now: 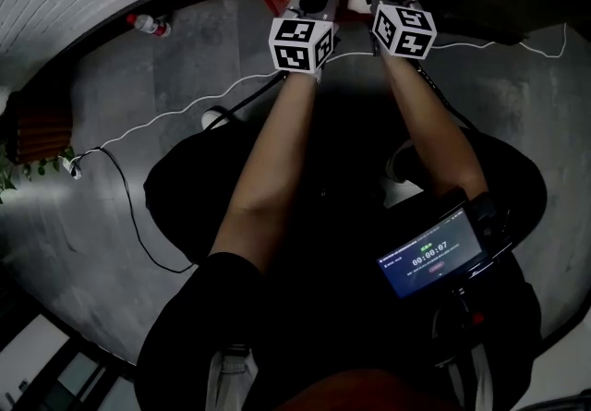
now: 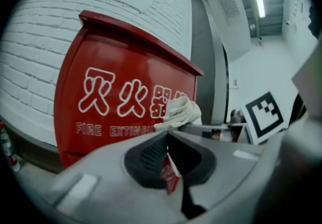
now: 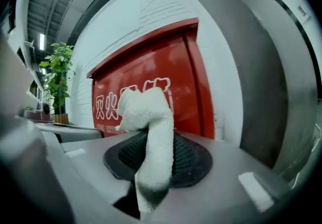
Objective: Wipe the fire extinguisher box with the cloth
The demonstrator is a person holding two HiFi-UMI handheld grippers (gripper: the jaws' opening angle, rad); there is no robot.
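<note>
The red fire extinguisher box [image 2: 115, 82] stands against a white brick wall [image 2: 30, 67]. The right gripper [image 3: 155, 150] squeezes its jaws on the white cloth [image 3: 151, 117] and holds it up at the box front. The left gripper [image 2: 167, 136] has its jaws pressed together on nothing. The wiping looks barely begun, with most of the box left to do.
</note>
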